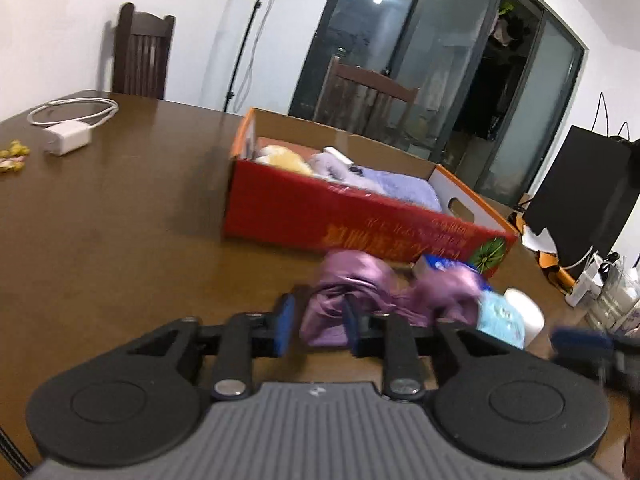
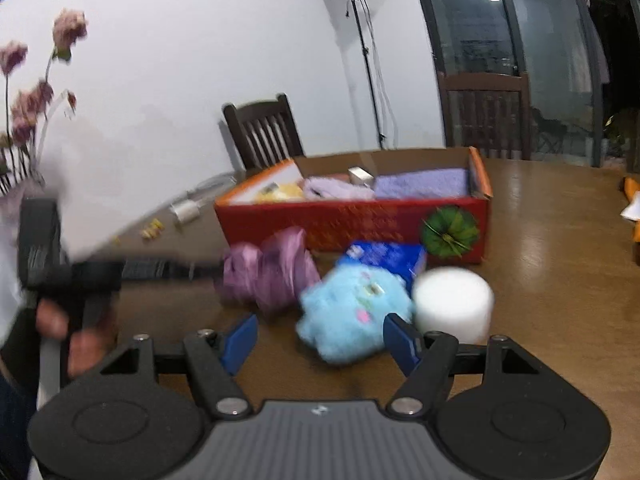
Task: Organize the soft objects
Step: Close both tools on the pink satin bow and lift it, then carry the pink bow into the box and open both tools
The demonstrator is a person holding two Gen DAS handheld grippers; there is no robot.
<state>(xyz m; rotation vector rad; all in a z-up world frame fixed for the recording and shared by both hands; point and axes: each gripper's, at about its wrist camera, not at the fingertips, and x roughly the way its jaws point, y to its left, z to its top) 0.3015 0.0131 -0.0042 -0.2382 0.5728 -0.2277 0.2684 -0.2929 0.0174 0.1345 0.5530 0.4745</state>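
Note:
A red cardboard box (image 1: 340,220) (image 2: 360,220) on the brown table holds a yellow plush (image 1: 286,158) and folded lilac towels (image 1: 400,188) (image 2: 420,184). In front of it lie a crumpled purple satin cloth (image 1: 360,288) (image 2: 272,272), a fluffy light-blue plush (image 2: 356,308) (image 1: 500,316), a blue packet (image 2: 388,256) and a white roll (image 2: 454,304) (image 1: 524,312). My left gripper (image 1: 318,328) is partly closed around an edge of the purple cloth; its body shows in the right wrist view (image 2: 100,272). My right gripper (image 2: 320,344) is open, its fingers on either side of the blue plush.
A white charger with cable (image 1: 68,136) and small yellow items (image 1: 14,154) lie at the far left of the table. Wooden chairs (image 2: 264,132) (image 1: 360,100) stand behind the table. A light stand (image 2: 360,40) and flowers (image 2: 32,92) are near the wall. A black bag (image 1: 580,192) stands right.

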